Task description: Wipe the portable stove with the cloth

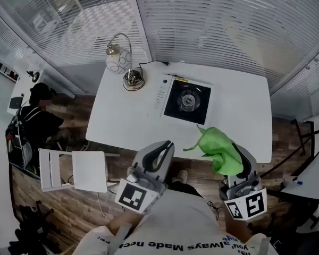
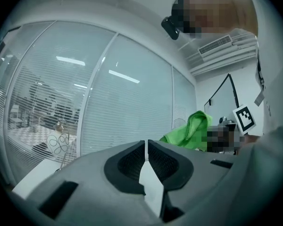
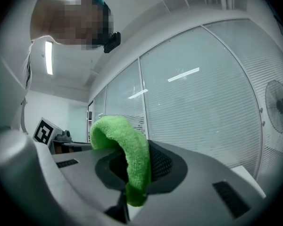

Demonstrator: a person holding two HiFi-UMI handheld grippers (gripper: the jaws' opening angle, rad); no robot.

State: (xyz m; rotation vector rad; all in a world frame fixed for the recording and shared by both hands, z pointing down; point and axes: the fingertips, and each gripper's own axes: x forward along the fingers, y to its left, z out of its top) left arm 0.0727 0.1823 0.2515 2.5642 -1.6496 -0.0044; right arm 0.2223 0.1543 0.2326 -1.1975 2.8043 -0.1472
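Looking down, you see the big white table (image 1: 239, 116). The black portable stove (image 1: 187, 100) sits on it near the far edge. A lamp (image 1: 119, 60) stands to the left of the stove, apart from it. Your left gripper (image 2: 146, 149) is by the near edge, with its jaws pressed together and holding nothing. Your right gripper (image 1: 240, 162) pinches the green cloth (image 3: 127, 145) above the near edge, apart from the stove.

A lamp (image 1: 119, 59) stands on the white table (image 1: 239, 116), a chair (image 1: 89, 170) nearby.
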